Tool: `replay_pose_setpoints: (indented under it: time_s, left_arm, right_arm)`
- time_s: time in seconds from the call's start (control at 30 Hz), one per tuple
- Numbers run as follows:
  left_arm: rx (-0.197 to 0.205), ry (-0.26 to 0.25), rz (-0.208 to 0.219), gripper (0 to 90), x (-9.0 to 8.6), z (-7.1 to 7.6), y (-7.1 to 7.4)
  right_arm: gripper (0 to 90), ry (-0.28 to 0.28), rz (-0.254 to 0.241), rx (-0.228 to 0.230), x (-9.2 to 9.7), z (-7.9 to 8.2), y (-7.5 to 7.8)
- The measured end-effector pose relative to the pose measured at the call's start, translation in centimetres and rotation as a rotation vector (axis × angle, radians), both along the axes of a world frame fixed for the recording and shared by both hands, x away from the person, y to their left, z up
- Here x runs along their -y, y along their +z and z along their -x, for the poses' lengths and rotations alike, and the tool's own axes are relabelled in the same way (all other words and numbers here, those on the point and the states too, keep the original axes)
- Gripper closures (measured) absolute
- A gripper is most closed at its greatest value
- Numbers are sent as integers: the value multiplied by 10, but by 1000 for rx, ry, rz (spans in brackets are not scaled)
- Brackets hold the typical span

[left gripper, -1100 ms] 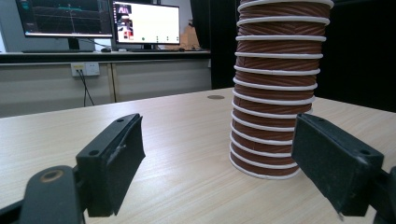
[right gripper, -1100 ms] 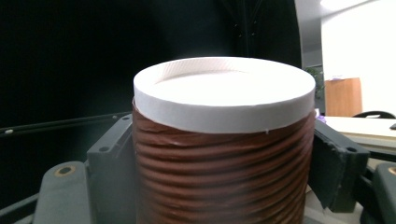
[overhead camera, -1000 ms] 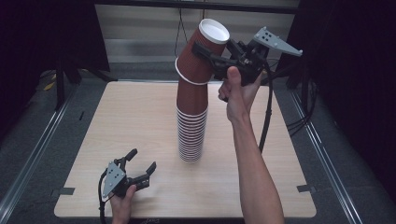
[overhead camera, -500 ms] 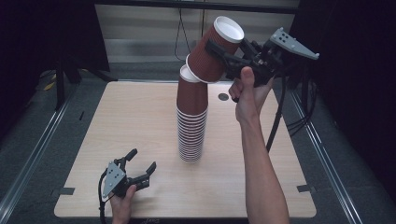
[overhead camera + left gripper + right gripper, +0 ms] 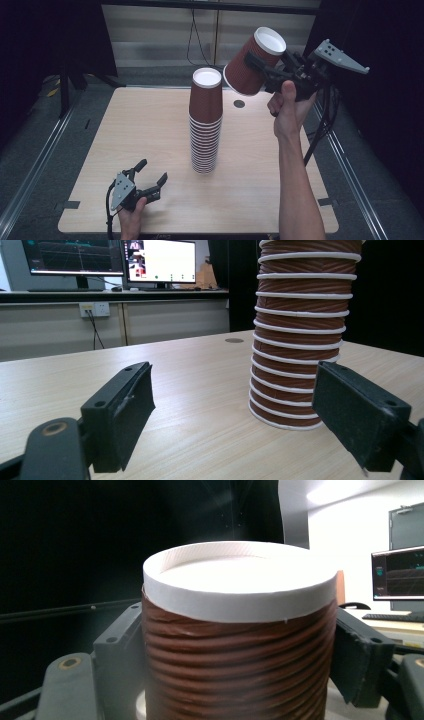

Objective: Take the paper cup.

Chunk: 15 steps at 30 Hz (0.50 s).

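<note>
A tall stack of brown ribbed paper cups (image 5: 205,130) stands upside down in the middle of the wooden table (image 5: 150,115). Up and to the right of the stack's top, my right gripper (image 5: 260,65) is shut on one more such cup (image 5: 245,75), tilted, with its white bottom facing up and to the right. In the right gripper view the cup (image 5: 240,580) sits between the two jaws of the right gripper (image 5: 237,650). My left gripper (image 5: 152,171) rests near the table's front left, open and holding nothing. In the left gripper view the stack (image 5: 300,355) stands just beyond the left gripper (image 5: 232,390).
A small dark round hole (image 5: 239,104) lies in the tabletop behind the stack, to its right. Metal rails (image 5: 40,160) run along the floor on both sides. Monitors (image 5: 160,260) stand on a desk beyond the table.
My right gripper has carried the cup to the right, away from the stack's top, and tilted it further. The left gripper has stayed where it was.
</note>
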<state>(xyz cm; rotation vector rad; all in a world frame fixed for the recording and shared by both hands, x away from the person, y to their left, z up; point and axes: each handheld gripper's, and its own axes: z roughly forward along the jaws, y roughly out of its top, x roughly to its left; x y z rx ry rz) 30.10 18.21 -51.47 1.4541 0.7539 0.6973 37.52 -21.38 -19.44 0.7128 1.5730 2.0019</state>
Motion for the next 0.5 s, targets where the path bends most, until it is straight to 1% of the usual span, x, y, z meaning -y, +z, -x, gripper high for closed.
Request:
replay_pose_setpoints:
  time_s: [0.03,0.07,0.1,0.13,0.17,0.2,0.23,0.3,0.37,0.4,0.43,0.47,0.5]
  left_arm:
    - [-7,-3,-8,164,0,-1,0]
    - [-7,-3,-8,164,0,-1,0]
    - [-10,-2,-3,164,-1,-1,0]
    - [-10,-2,-3,164,-1,-1,0]
    - [-12,-5,-3,164,-1,-2,1]
    - [-12,-5,-3,164,-1,-2,1]
    - [-23,-15,4,163,-1,-3,1]
    - [-30,-12,10,160,0,-3,1]
    - [-47,-35,12,158,0,-4,1]
    - [-47,-35,12,158,0,-4,1]
    - [-63,-43,4,158,2,-4,2]
    - [-63,-43,4,158,2,-4,2]
    - [-70,-51,5,158,3,-4,2]
  right_arm:
    - [214,-9,8,-10,4,1,-5]
    - [214,-9,8,-10,4,1,-5]
    - [214,-15,13,-18,7,2,-10]
    - [214,-15,13,-18,7,2,-10]
    - [214,-23,28,-27,9,3,-16]
    - [214,-23,28,-27,9,3,-16]
    - [214,-29,37,-42,10,4,-22]
    - [214,-32,43,-46,11,4,-25]
    - [215,-36,54,-63,13,5,-34]
    - [215,-36,54,-63,13,5,-34]
    - [215,-41,65,-69,14,6,-39]
    - [215,-41,65,-69,14,6,-39]
    - [215,-43,71,-79,15,8,-44]
